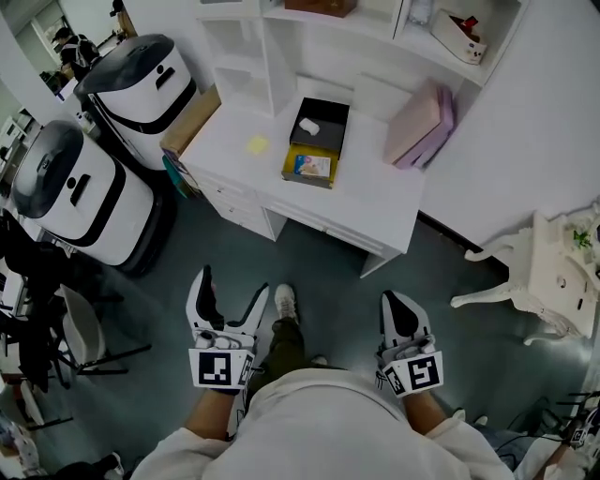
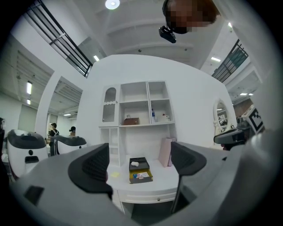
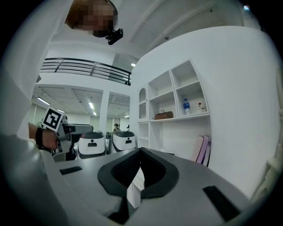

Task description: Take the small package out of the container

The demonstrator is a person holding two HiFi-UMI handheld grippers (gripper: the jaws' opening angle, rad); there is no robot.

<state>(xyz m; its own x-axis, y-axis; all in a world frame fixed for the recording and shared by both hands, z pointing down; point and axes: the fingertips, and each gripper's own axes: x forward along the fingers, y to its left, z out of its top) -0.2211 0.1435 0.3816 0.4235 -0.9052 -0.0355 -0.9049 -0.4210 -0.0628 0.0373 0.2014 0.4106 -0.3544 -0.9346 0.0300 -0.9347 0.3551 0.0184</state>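
A black open container [image 1: 321, 128] stands on the white desk [image 1: 375, 202], with a small white package [image 1: 308, 126] lying inside it. Against its front edge rests a yellow-and-blue packet [image 1: 310, 167]. Both grippers hang over the floor well short of the desk. My left gripper [image 1: 232, 292] is open with nothing between its fingers. The right gripper [image 1: 403, 304] is shut and empty. In the left gripper view, the container [image 2: 140, 161] and white package [image 2: 135, 164] appear far off between the spread fingers [image 2: 93, 167]. The right gripper view shows its closed pads [image 3: 152, 170].
Two white-and-black machines [image 1: 141, 82] [image 1: 67, 187] stand left of the desk, with a cardboard piece [image 1: 190, 120] beside them. Pink folders [image 1: 419, 124] lean on the desk's right, a yellow note [image 1: 257, 144] lies at its left. A white chair [image 1: 542, 274] is at right. Shelves [image 1: 375, 23] rise behind.
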